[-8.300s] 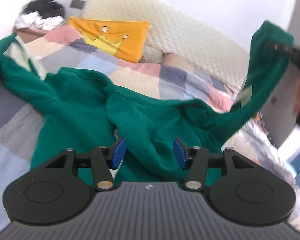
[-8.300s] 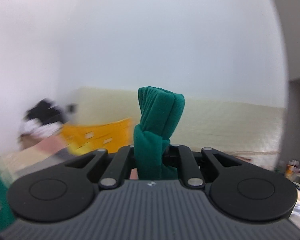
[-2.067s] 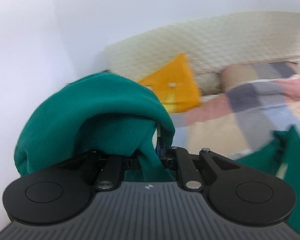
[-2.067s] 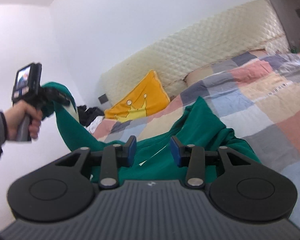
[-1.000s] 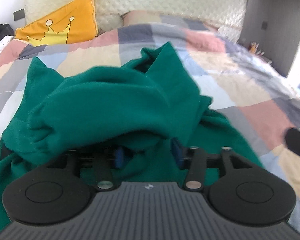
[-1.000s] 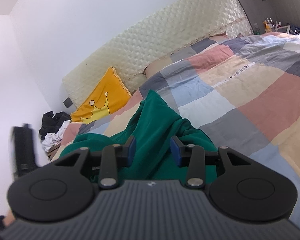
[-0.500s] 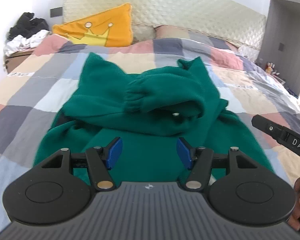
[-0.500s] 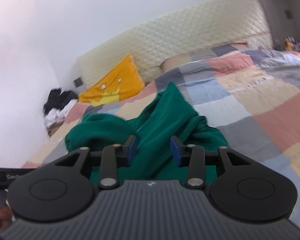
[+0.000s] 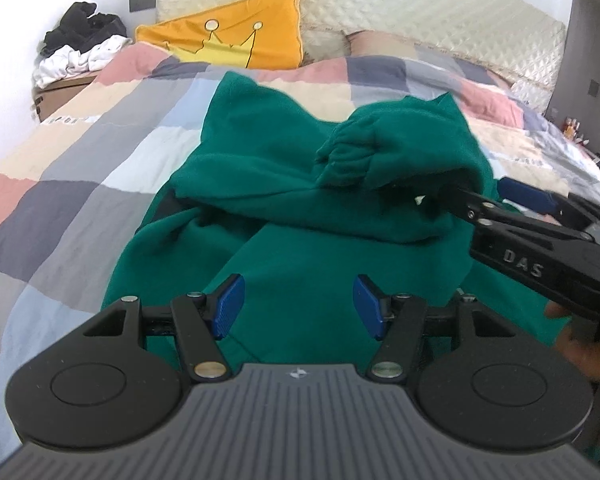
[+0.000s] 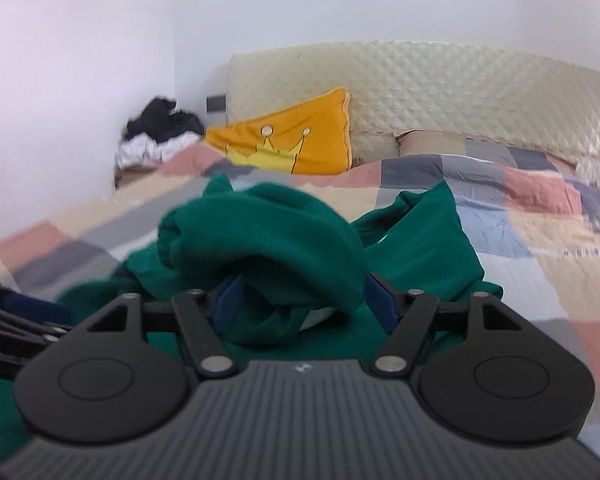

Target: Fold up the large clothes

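A large green sweatshirt [image 9: 300, 216] lies bunched on the checked bed cover [image 9: 80, 168], one sleeve folded across it with the cuff [image 9: 348, 160] on top. My left gripper [image 9: 298, 306] is open just above the lower part of the body, with nothing between its blue pads. My right gripper [image 9: 484, 196] reaches in from the right, held by a hand [image 9: 580, 344]. One finger is tucked under the folded sleeve. In the right wrist view its jaws [image 10: 306, 300] are opening, and the sleeve fold [image 10: 268, 232] lies loosely between the pads.
A yellow crown cushion [image 9: 228, 44] leans on the quilted headboard [image 9: 420, 12]. Dark and white clothes [image 9: 80, 44] are piled on a low stand at the back left. Bare checked cover stretches left of the sweatshirt. A grey wall [image 9: 596, 60] stands at the far right.
The sleeve that covered my left gripper's fingers now lies on the sweatshirt. My left gripper has drawn back. My right gripper has swung in to the sleeve fold and its jaws have widened.
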{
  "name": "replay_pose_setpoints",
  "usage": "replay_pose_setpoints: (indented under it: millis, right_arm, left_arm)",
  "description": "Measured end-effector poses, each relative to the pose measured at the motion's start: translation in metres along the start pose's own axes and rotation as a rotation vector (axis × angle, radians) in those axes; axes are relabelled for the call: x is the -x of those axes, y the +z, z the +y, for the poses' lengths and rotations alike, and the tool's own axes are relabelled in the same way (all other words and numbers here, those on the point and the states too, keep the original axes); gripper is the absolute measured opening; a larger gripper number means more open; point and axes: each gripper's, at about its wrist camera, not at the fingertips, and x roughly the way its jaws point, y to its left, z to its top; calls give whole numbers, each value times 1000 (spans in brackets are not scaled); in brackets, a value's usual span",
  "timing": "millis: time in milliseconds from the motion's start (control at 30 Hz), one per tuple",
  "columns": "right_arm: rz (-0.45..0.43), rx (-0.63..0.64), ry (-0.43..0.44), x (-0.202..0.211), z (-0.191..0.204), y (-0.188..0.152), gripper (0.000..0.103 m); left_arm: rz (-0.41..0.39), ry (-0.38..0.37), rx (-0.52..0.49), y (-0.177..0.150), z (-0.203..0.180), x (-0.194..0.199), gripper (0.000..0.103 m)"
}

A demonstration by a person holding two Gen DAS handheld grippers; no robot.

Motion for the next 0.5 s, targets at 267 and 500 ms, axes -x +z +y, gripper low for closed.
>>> replay_pose_setpoints:
  millis: [267, 500]
  right_arm:
    - [2, 133, -21, -28, 13, 1, 69]
    - [79, -22, -29, -50, 3, 12, 70]
  left_arm:
    - [42, 5, -20, -9, 2, -20, 66]
    - [77, -12, 68, -11, 19, -32, 66]
